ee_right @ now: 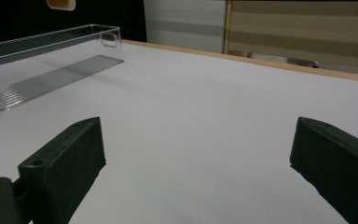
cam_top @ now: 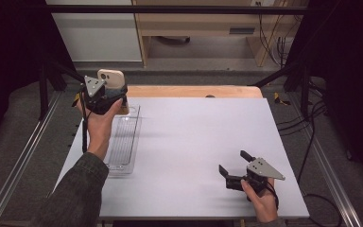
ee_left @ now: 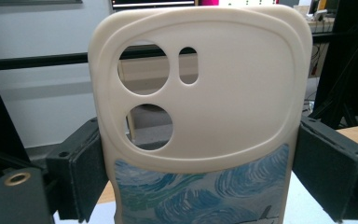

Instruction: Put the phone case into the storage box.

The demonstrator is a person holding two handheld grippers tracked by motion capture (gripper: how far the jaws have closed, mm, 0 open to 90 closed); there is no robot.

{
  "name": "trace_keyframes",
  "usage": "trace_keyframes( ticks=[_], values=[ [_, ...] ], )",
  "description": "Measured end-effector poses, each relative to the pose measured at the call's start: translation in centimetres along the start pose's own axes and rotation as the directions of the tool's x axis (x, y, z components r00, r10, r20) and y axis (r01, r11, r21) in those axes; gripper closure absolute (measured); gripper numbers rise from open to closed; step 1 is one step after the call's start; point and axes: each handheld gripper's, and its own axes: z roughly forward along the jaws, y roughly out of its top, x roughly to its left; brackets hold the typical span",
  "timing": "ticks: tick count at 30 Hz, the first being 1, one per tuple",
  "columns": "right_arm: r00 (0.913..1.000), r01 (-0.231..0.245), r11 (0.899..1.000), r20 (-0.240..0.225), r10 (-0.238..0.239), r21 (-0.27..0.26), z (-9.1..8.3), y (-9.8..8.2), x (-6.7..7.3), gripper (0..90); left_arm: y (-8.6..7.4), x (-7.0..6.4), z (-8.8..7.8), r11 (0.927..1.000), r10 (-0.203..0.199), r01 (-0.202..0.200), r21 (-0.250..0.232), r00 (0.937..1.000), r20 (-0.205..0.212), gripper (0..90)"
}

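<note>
While raised upper left over clear ribbed plastic tray, left gripper clamped on cream phone case, right gripper lower right, jaws apart.

High view: fixed cam above person's side, looks fwd + down over whole white table, room behind at top. Left gripper view: cam rides left gripper, raised, faces level toward room; phone case v. close, blocks most of frame. Right gripper view: cam low near table, looks across it toward clear tray. Shared: tray + tabletop in high & right gripper views; case in high & left.
</note>
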Motion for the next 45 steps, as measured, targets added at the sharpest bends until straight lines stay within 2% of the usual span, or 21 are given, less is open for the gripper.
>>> trace_keyframes(
  ticks=[30, 36, 39, 45],
  values=[
    [0.9999, -0.010, 1.000, -0.005, 0.010, -0.001, 0.0, -0.1, 0.0, 3.0, -2.2, 0.6, 0.8, 0.9988, -0.005, 0.006, 0.049, 0.9997, -0.025, 11.3],
    [0.9999, -0.009, 1.000, -0.005, 0.009, 0.001, 0.0, -0.1, 0.0, 3.0, -2.6, 0.4, 1.3, 0.9983, -0.010, 0.011, 0.057, 0.9997, -0.021, 11.2],
    [0.9999, -0.008, 1.000, -0.005, 0.008, 0.001, 0.0, -0.1, 0.0, 3.0, -2.8, 0.3, 1.7, 0.9979, -0.028, 0.029, 0.058, 0.9995, -0.018, 11.3],
    [0.9999, -0.009, 1.000, -0.010, 0.009, 0.005, 0.1, -0.1, 0.0, 3.0, -3.5, -0.1, 2.7, 0.9974, -0.026, 0.027, 0.066, 0.9996, -0.016, 11.2]
  ],
)
